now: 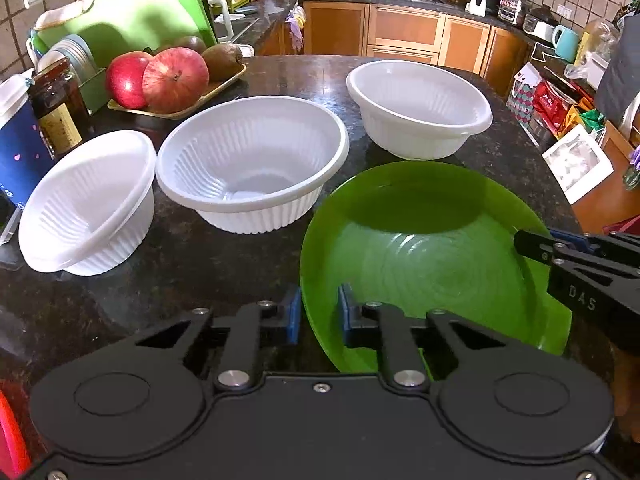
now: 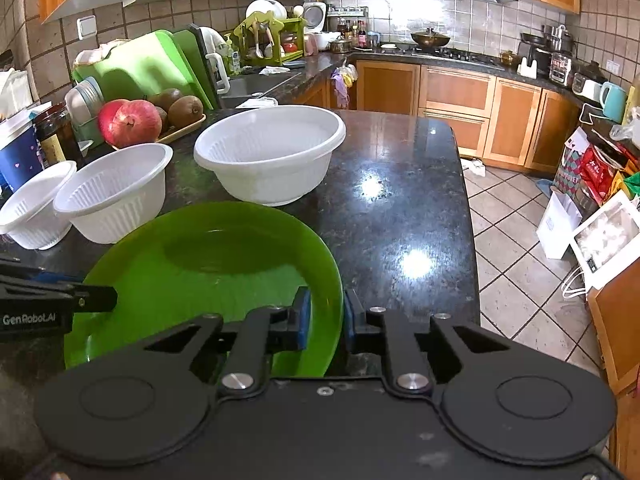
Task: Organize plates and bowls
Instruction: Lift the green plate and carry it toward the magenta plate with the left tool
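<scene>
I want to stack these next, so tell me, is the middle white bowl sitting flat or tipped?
Tipped. The middle white bowl leans toward the camera, its rim slanting and its base lifted at one side off the counter.

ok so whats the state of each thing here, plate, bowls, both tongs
green plate: tilted, gripped at both side rims
left tongs: shut on the plate's left rim
right tongs: shut on the plate's right rim
three white bowls: upright, empty, unstacked on the counter
fruit tray: holding pomegranates and kiwis
</scene>
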### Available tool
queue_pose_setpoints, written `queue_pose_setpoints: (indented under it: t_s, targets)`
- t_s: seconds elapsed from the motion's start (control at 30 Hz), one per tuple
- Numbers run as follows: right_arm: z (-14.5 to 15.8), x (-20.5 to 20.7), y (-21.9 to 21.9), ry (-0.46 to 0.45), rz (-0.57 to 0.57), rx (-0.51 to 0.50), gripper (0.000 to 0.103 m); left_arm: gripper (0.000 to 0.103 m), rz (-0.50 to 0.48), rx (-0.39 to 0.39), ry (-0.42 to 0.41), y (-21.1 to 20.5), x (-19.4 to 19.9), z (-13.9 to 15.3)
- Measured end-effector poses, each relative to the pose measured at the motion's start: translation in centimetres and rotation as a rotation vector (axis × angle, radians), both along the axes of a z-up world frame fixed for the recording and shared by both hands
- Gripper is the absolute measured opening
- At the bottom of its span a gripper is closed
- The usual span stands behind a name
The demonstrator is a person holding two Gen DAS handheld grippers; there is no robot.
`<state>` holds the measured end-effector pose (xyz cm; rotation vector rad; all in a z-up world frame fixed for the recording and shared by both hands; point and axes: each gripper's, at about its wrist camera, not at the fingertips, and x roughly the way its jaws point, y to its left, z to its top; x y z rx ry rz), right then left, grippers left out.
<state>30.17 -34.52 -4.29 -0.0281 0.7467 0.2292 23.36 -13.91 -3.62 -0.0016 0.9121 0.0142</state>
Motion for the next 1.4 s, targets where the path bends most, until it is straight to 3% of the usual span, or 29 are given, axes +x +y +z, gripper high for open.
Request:
queue_pose_setpoints:
  t_s: [0.23,0.77,1.4]
  targets:
    - [0.3,-2.3,-0.4,0.031,-0.009,0.021,0.017,0.020,-0.012,-0.029,0.029,0.9,-1.5,0.3]
    - [0.8,-7.5,0.7,0.008,-0.046,0.000,0.015,0.017,-0.027,-0.005,0.034,1.1,-5.4,0.4]
    - [3.2,-12.2,5.5,-0.063,-0.014,-0.027,0.013,0.015,-0.009,-0.024,-0.041,5.2,-10.3,3.1]
